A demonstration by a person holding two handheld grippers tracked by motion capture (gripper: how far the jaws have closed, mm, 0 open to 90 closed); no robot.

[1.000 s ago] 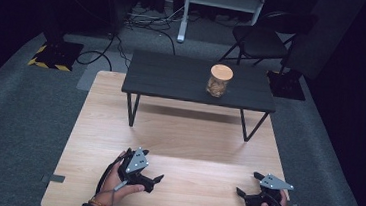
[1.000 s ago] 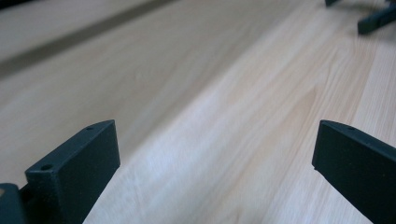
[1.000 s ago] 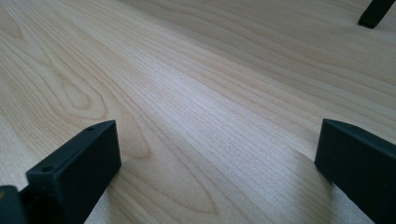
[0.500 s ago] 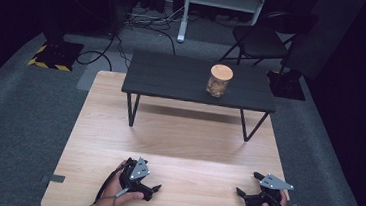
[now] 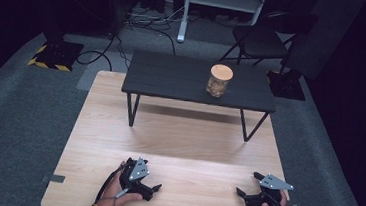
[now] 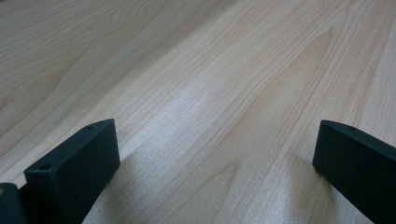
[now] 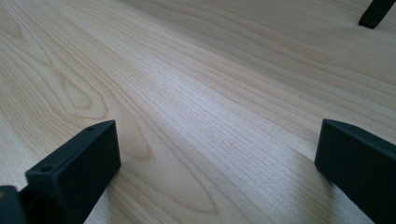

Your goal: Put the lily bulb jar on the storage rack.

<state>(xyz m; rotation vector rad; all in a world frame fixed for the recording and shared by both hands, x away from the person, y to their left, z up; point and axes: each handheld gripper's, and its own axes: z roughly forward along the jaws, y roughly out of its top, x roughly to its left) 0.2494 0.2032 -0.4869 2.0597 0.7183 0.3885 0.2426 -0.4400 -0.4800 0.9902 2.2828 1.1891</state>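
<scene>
Pale wooden table [image 5: 178, 132] carries both grippers at its near edge; the left gripper [image 5: 149, 186] has slid nearer the person since a second ago, jaws wide and empty; the right gripper [image 5: 244, 195] stays put, jaws wide; a cork-lidded jar [image 5: 219, 80] stands on the dark side table [image 5: 173, 77] beyond
</scene>
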